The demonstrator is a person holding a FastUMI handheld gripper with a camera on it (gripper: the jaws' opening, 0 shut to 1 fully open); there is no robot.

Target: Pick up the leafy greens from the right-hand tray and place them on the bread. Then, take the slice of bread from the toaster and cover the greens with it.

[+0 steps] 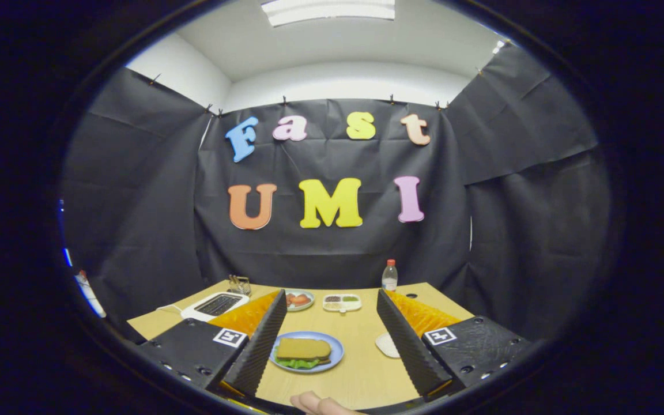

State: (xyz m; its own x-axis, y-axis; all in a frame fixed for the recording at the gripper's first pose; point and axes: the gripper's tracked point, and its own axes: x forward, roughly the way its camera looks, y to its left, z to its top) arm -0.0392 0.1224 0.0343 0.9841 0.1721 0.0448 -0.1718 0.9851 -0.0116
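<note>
A blue plate (332,356) lies on the wooden table between my fingers, nearer the left one. On it sits a sandwich: a brown bread slice (303,348) on top, leafy greens (297,363) showing under its front edge. My gripper (332,340) stands open and holds nothing, with the plate just ahead of it. The white toaster (215,305) stands beyond the left finger at the back left. A white tray (387,344) peeks out beside the right finger, mostly hidden.
At the back of the table stand a small plate with red food (299,300), a white divided dish (342,302) and a clear bottle (389,275). A wire rack (240,284) sits behind the toaster. A person's fingertip (317,403) shows at the near edge.
</note>
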